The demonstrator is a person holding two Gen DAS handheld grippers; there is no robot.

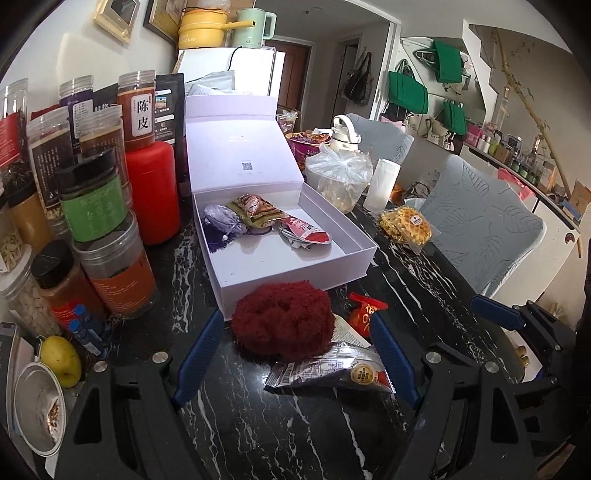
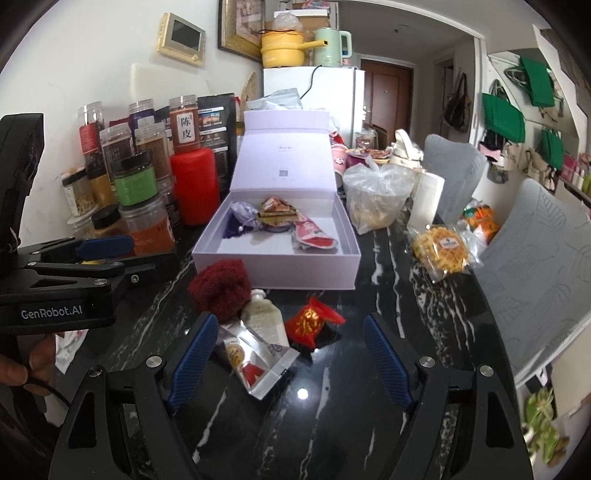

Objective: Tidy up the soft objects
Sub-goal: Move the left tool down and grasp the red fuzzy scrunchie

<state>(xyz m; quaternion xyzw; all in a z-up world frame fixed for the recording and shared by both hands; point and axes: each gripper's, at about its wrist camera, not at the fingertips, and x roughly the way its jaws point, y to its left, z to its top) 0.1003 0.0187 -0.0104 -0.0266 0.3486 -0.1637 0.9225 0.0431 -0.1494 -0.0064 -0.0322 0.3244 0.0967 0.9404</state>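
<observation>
A red-brown jar [image 1: 136, 110] at the desk's left edge carries a white label reading "陈皮". The left hand-held gripper [image 2: 105, 245] bears "GenRobot.AI" on its black body. The yellow pot [image 1: 201, 31] on the fridge shows "ooker"; other print is too small.

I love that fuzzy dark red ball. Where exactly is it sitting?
The fuzzy dark red ball sits on the black marble table, just in front of the open white box, touching a silver snack packet.
</observation>
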